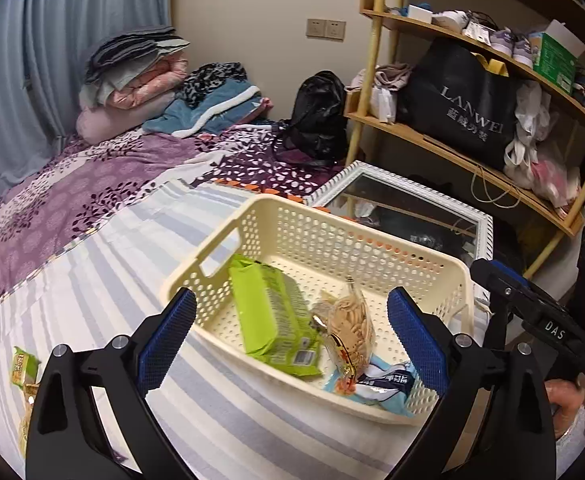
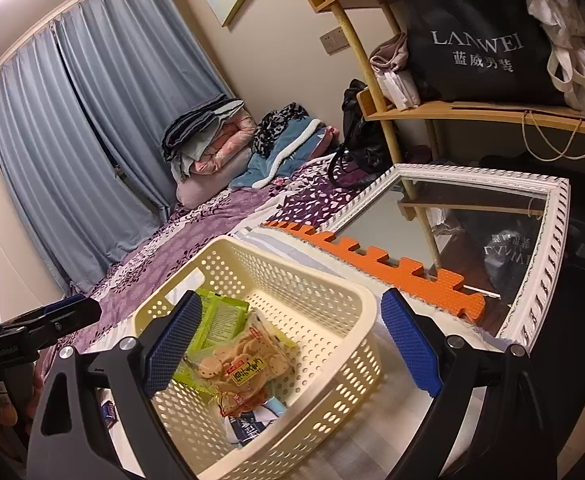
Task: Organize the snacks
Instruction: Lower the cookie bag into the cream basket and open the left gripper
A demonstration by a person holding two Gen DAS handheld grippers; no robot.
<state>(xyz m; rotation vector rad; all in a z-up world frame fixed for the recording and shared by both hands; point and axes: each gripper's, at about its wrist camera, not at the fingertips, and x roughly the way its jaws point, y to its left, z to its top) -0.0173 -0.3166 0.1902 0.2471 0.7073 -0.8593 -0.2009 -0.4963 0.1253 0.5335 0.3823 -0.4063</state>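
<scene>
Both your left gripper [image 1: 292,336] and right gripper [image 2: 290,344] stand spread, empty, over the basket [image 1: 372,240] on the bed. Risk: the small green packet [image 1: 23,366], near left, gets overlooked; the cracker bag [image 1: 348,324] leans and could tip.

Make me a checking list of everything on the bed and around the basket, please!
Surface: striped blue-and-white bedsheet over a purple floral bedspread.
Job's things: cream perforated plastic basket holds a lime-green snack pack, a clear bag of round crackers and a light-blue wrapper. A small green snack packet lies outside on the sheet.
Clutter: folded blankets, black backpack, orange foam mat.
Grippers: left gripper open, empty, above the basket; right gripper open, empty.
Cables: nothing seen.
Surroundings: blue curtains, white-framed mirror, wooden shelf with a black shopping bag.
</scene>
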